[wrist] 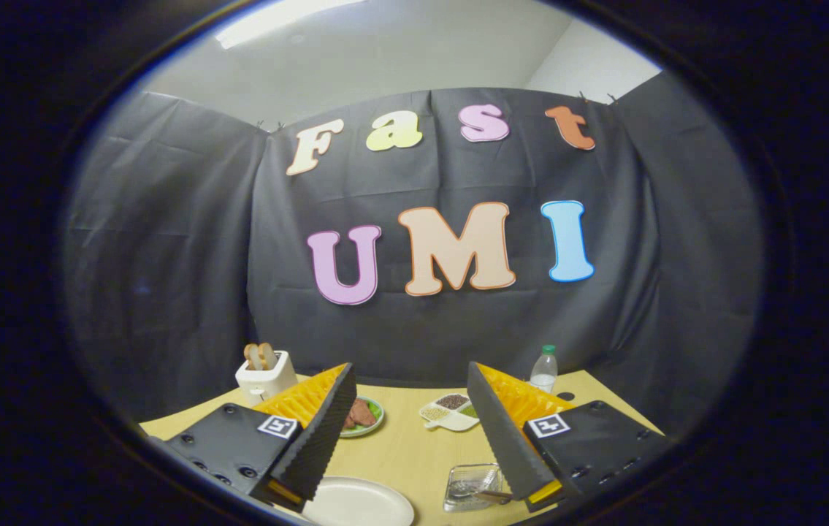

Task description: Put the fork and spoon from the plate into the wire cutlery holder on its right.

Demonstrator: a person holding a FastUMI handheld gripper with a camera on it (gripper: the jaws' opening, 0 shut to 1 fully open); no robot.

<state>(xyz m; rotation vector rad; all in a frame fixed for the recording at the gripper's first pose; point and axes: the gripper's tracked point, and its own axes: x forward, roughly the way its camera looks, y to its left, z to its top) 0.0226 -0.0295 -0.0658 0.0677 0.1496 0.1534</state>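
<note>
Pale wood makes up the worktop [414, 446], seen from above the hand-held gripper [410, 398], whose two fingers stand wide apart with nothing between them. Below and between the fingers, nearest the camera, lies a white plate [359, 502]; its visible face looks bare. Just to the right of the plate, beside the inner edge of the right finger, sits a small clear-looking cutlery holder [471, 488] with shiny cutlery [480, 491] lying in it; what seems a spoon bowl and a handle show there, but the pieces are too small to tell fork from spoon with certainty.

Further back, partly hidden behind the left finger, is a green-rimmed dish [367, 418] holding brownish pieces of food. Between the fingertips, beyond them, a white divided dish [451, 413] carries small heaps of dark, pale and green stuff in separate compartments. At the back left of the worktop stands a white toaster [266, 376] with two slices of toast [260, 356] sticking up out of its slots. At the back right, beyond the right finger, stands an upright clear bottle [544, 370] with a green cap. Black cloth [180, 256] hangs behind the worktop as the booth's wall, and above it are a light-coloured wall and ceiling with a bright strip light [275, 22].
</note>
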